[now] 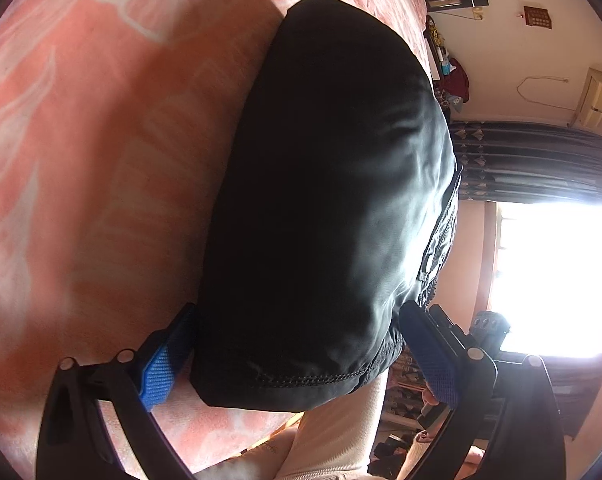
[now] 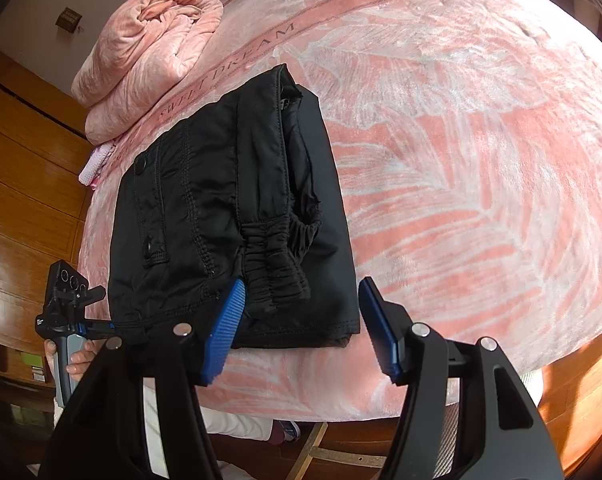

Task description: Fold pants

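Left wrist view: the left gripper (image 1: 297,344) has its jaws spread wide, straddling the near hemmed end of the folded black pants (image 1: 321,184). The left blue pad (image 1: 163,368) lies against the pants' edge; the right pad (image 1: 431,354) sits just beside the fabric, and contact cannot be told. The pants lie on the pink leaf-print blanket (image 1: 81,140).

Right wrist view: the right gripper (image 2: 301,328) is also wide open, holding nothing. Its left pad (image 2: 225,334) overlaps the pants' (image 2: 205,200) elastic waistband; the right one (image 2: 381,332) is over the blanket (image 2: 481,160). A rolled pink quilt (image 2: 149,52) lies beyond.
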Demonstrator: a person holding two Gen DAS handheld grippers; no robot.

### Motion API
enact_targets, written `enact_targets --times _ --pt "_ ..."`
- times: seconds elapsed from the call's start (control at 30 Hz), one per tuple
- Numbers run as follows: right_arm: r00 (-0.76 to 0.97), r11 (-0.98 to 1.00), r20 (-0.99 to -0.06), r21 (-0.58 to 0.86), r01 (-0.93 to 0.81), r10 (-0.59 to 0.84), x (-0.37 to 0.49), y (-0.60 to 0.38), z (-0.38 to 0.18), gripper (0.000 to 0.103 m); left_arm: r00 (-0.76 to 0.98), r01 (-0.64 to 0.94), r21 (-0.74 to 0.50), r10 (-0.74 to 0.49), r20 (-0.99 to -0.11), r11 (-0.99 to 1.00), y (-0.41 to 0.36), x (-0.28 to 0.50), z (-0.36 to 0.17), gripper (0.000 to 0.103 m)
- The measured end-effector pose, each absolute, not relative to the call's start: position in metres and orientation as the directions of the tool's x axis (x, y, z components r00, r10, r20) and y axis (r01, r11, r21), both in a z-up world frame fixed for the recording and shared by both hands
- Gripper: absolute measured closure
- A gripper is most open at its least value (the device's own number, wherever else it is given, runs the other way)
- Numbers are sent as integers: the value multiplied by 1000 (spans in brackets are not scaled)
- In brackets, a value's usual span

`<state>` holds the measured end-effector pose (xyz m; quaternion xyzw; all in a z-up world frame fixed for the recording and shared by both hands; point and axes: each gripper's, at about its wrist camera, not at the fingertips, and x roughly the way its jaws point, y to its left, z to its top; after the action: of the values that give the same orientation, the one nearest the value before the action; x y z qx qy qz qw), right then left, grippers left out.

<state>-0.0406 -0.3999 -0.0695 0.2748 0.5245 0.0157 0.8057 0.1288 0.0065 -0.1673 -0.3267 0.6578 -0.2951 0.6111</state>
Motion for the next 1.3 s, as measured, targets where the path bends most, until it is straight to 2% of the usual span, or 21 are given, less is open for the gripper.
enact_targets --times 0.27,0.4,0.73,0.97,1.17,1.3 --pt "456 837 -824 483 255 336 -40 -407 -71 38 -81 -37 -778 -778 -623 627 -15 137 -177 4" --pt "463 798 -791 548 250 399 -37 -416 -74 30 -90 -47 -783 -783 -616 621 -17 140 -178 4" --pt "426 707 -723 668 231 544 -6 -436 -100 28 -105 -63 -778 -779 -618 625 -24 149 -184 4" --pt "397 582 -613 785 211 683 5 -449 -123 28 -128 -74 -782 -783 -608 619 -12 154 -184 4" --pt "382 551 -574 815 179 725 7 -452 -128 28 -150 -81 -778 -780 -608 622 -18 162 -192 4" --pt "355 561 -570 816 141 741 12 -445 -128 23 -147 -99 -776 -780 -608 623 -19 166 -191 4"
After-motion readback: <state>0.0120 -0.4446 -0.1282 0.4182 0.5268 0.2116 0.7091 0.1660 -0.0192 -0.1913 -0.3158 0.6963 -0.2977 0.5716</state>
